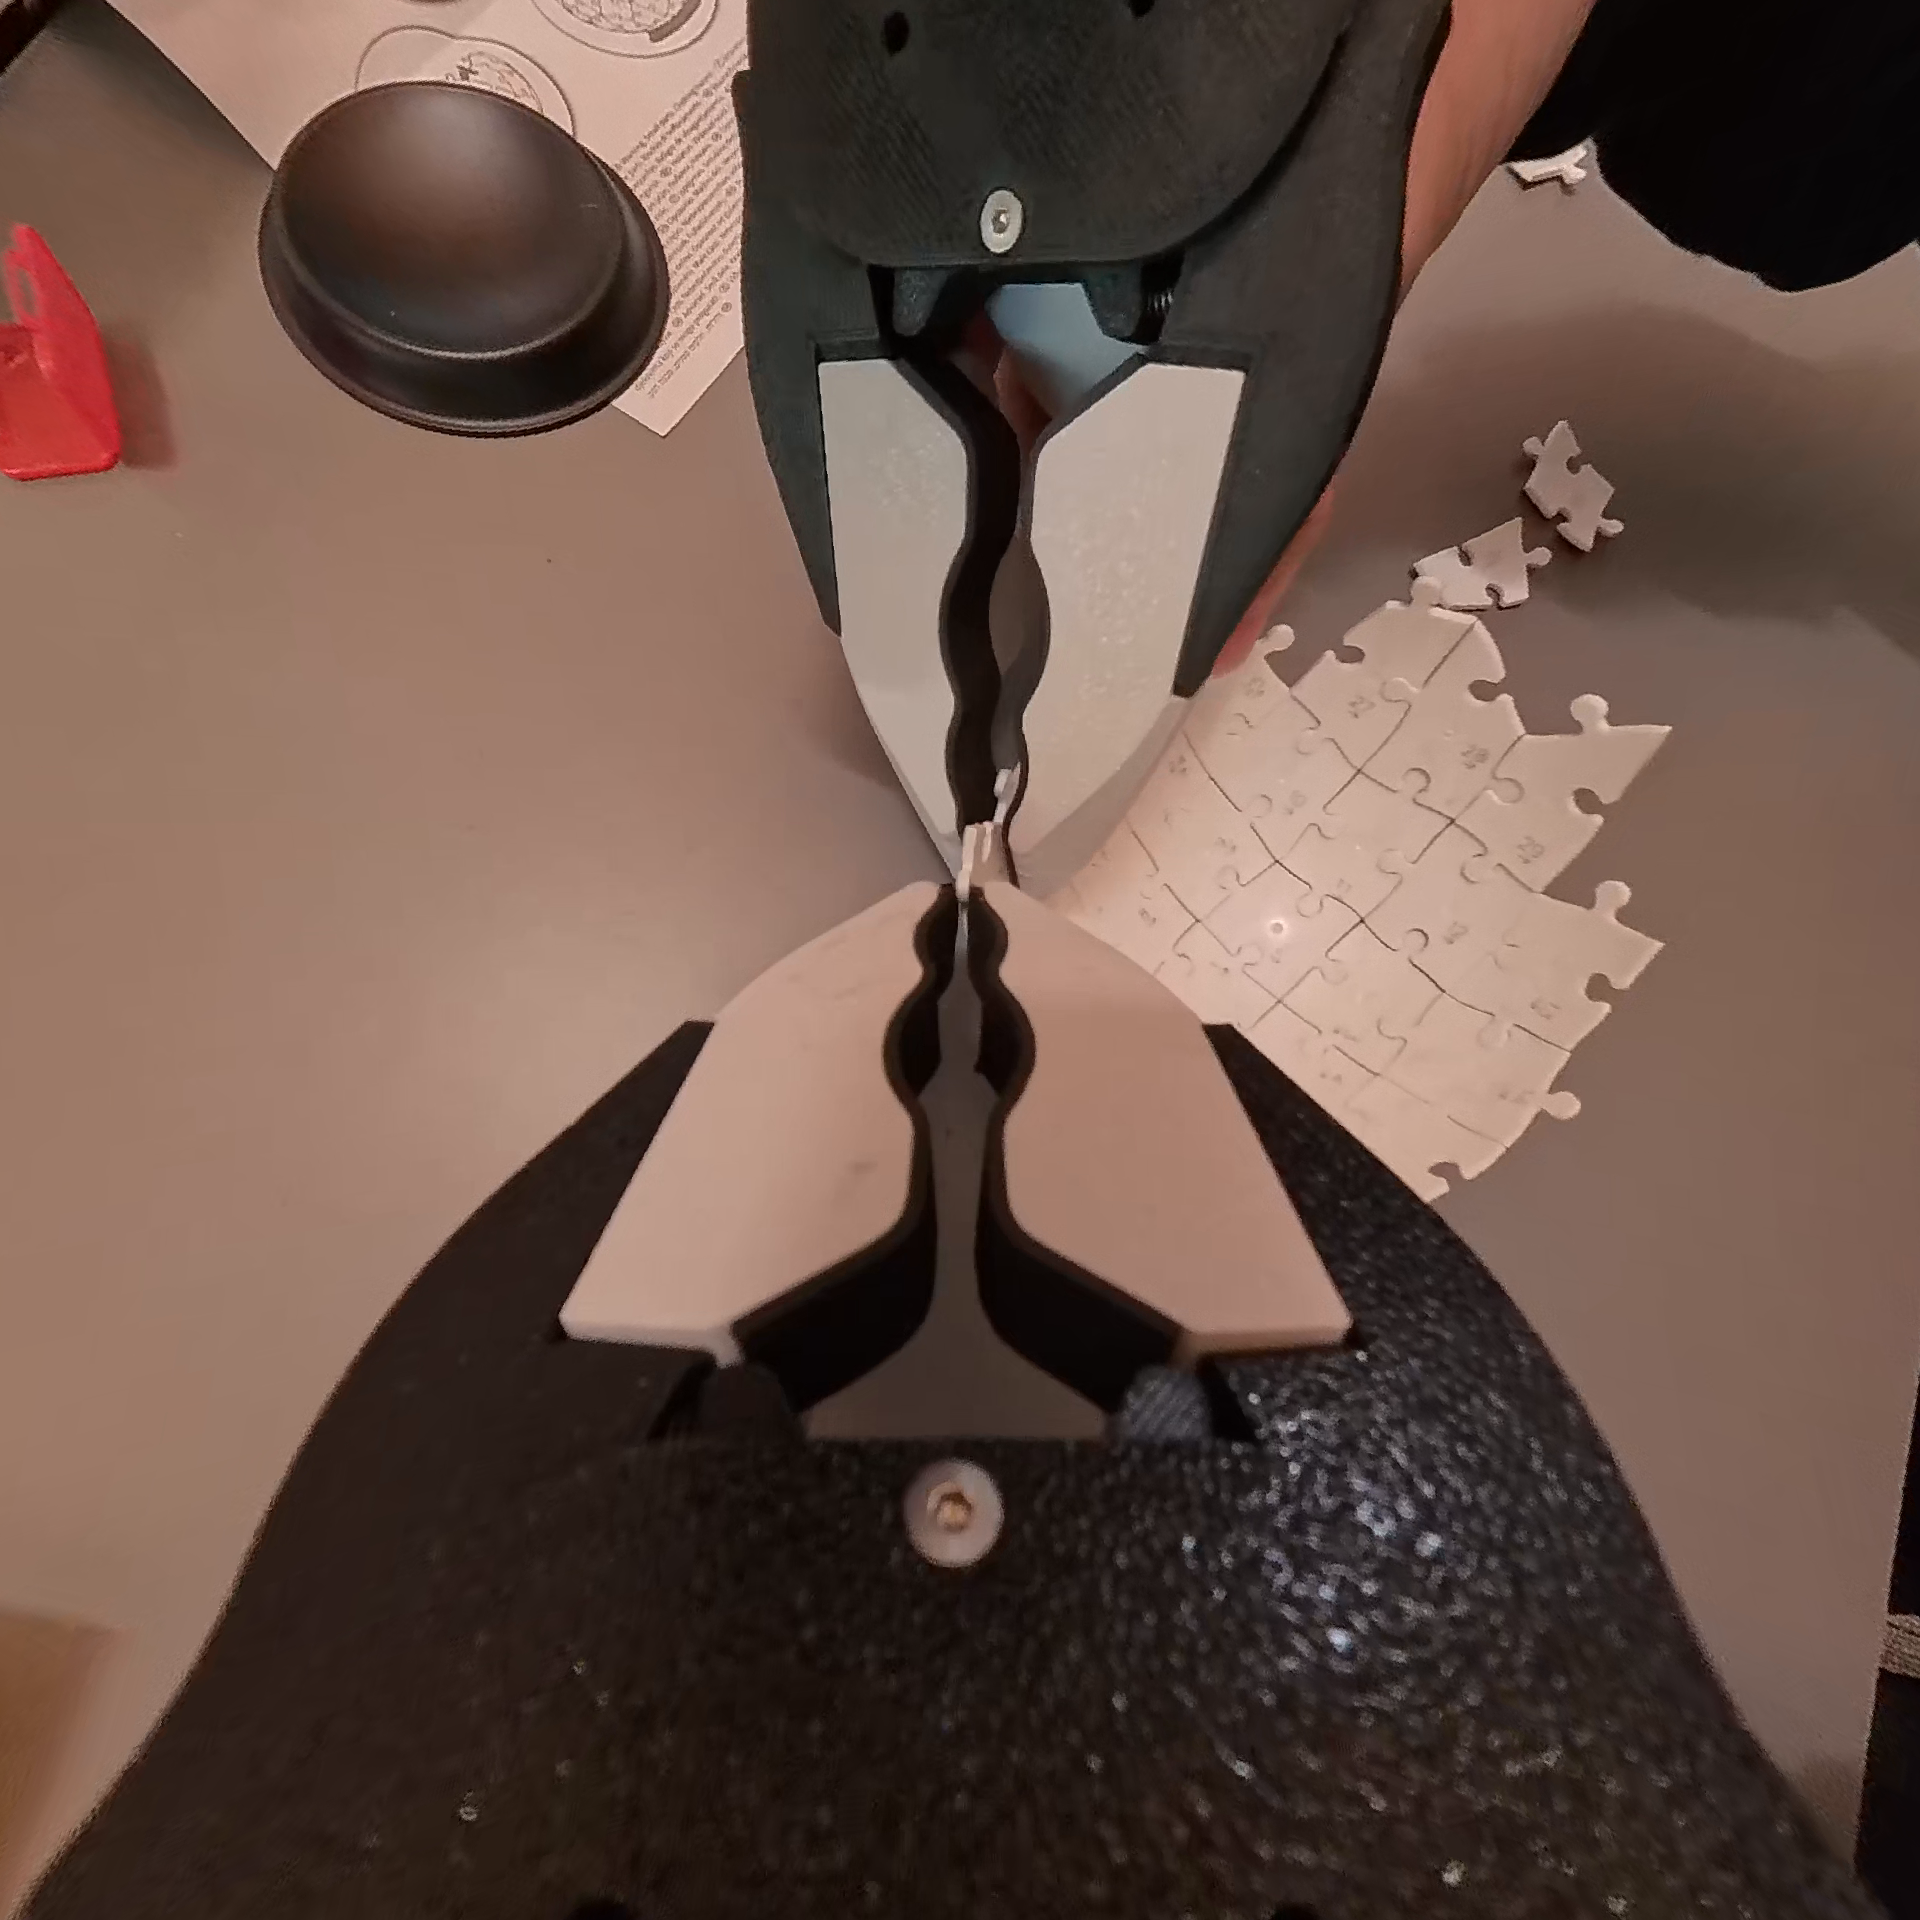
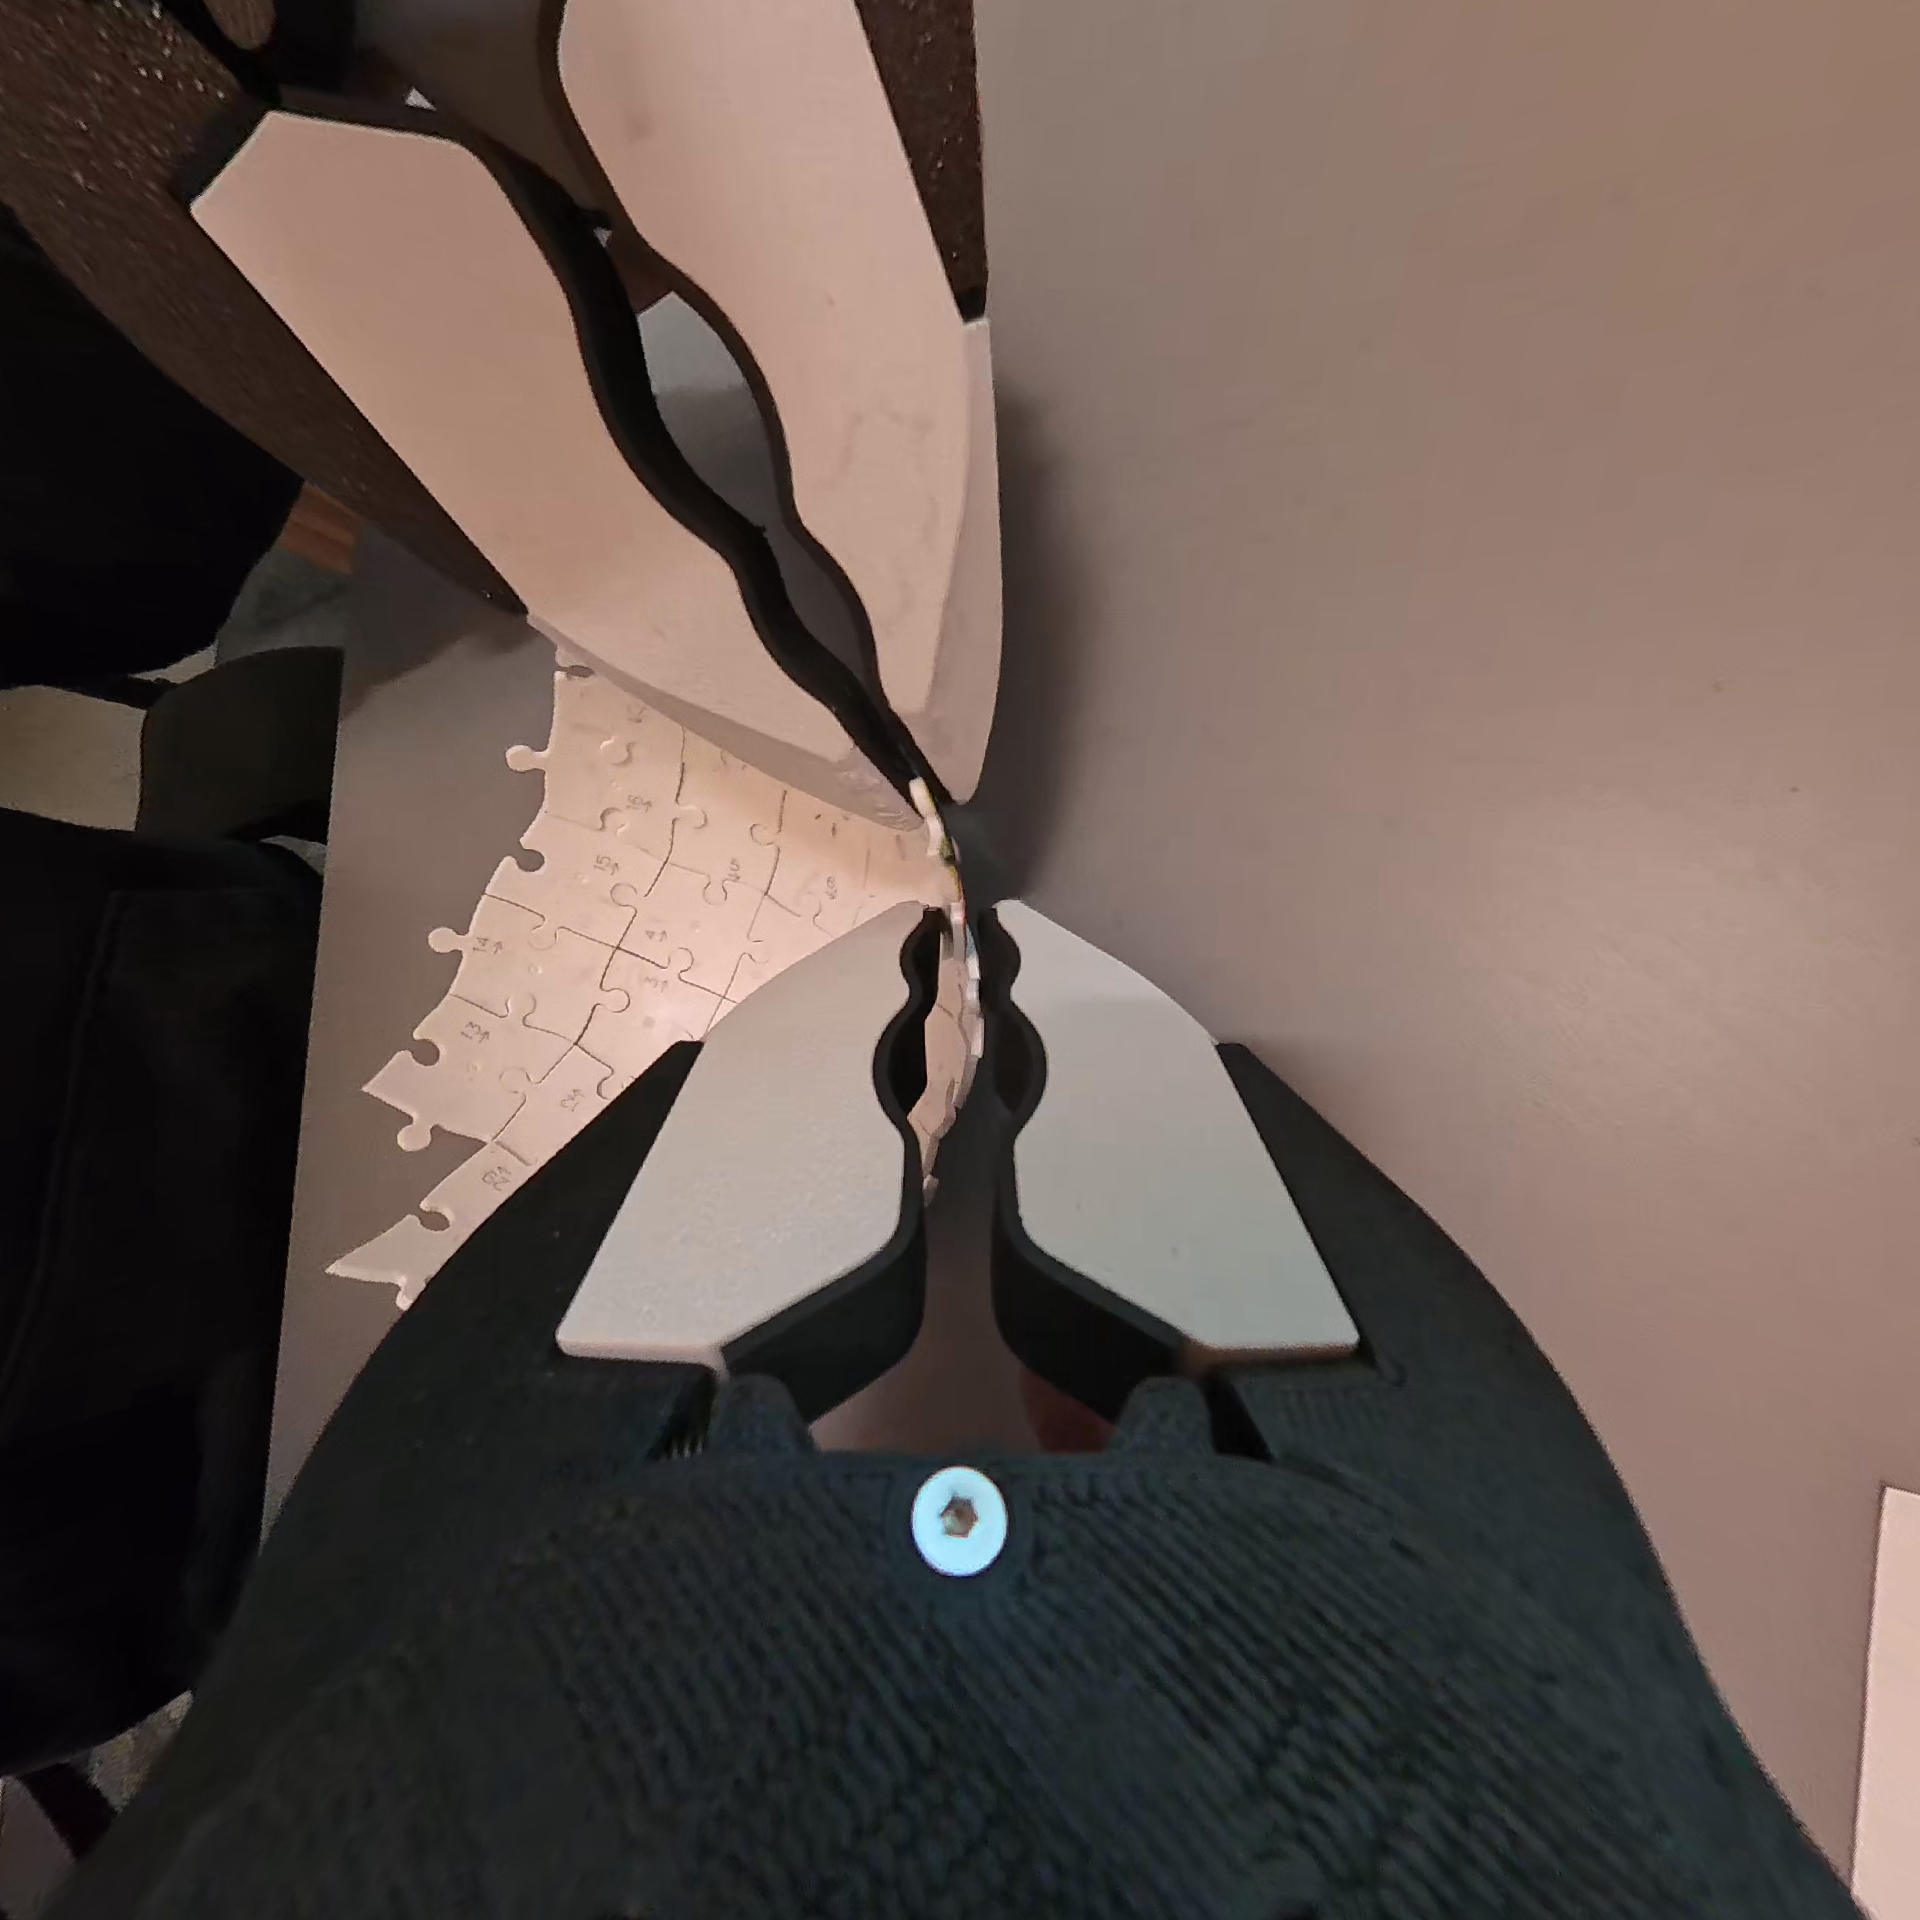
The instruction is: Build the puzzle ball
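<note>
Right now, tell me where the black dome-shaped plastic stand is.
In the left wrist view, the black dome-shaped plastic stand sits at the upper left on the grey table, partly on the printed instruction sheet, between the red plastic object and the right gripper.

A flat grey-brown table point(image 1: 416, 831) fills both views. Warm light falls on it. At the lower left, a bit of floor point(image 1: 52, 1704) shows.

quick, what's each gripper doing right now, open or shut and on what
Left gripper: closed on the edge of the curved sheet of joined white puzzle pieces.
Right gripper: closed on the same sheet's edge, tip to tip with the left.
</note>
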### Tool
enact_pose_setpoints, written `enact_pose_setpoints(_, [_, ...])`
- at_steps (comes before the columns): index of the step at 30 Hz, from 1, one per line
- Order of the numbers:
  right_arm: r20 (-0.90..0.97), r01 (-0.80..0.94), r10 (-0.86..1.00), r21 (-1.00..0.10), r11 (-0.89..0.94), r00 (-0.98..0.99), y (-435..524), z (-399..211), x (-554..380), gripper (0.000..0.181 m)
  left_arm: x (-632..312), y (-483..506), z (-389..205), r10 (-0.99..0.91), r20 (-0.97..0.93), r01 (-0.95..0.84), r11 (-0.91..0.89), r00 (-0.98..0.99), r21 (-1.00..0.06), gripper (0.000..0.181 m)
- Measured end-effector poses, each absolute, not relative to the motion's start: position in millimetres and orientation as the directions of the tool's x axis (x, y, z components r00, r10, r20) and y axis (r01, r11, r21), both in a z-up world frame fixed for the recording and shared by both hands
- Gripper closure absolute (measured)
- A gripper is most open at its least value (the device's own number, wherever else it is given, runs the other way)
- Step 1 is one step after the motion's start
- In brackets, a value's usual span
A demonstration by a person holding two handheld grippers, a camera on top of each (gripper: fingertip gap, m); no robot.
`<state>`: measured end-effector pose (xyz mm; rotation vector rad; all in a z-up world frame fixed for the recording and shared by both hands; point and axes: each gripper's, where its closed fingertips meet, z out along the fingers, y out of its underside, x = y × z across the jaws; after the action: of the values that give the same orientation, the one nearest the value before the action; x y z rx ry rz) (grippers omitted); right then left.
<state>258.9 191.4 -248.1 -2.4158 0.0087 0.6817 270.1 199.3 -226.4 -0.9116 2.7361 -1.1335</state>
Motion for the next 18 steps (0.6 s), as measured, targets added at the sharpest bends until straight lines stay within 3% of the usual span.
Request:
enact_pose_setpoints(7, [-0.44, -0.132, 0.166, -0.572, -0.81, 0.883, 192, -246, 257, 0.175, 264, 202, -224, -0.552, 0.242, -0.561, 0.533, -0.798, -0.634, 0.179])
enact_pose_setpoints(13, [-0.38, -0.081, 0.173, -0.566, -0.82, 0.909, 193, -246, 257, 0.174, 263, 207, -218, -0.575, 0.302, -0.619, 0.499, -0.76, -0.607, 0.164])
enact_pose_setpoints(18, [-0.344, -0.047, 0.177, -0.553, -0.832, 0.922, 194, -246, 258, 0.174, 259, 210, -230, -0.578, 0.383, -0.684, 0.502, -0.721, -0.529, 0.16])
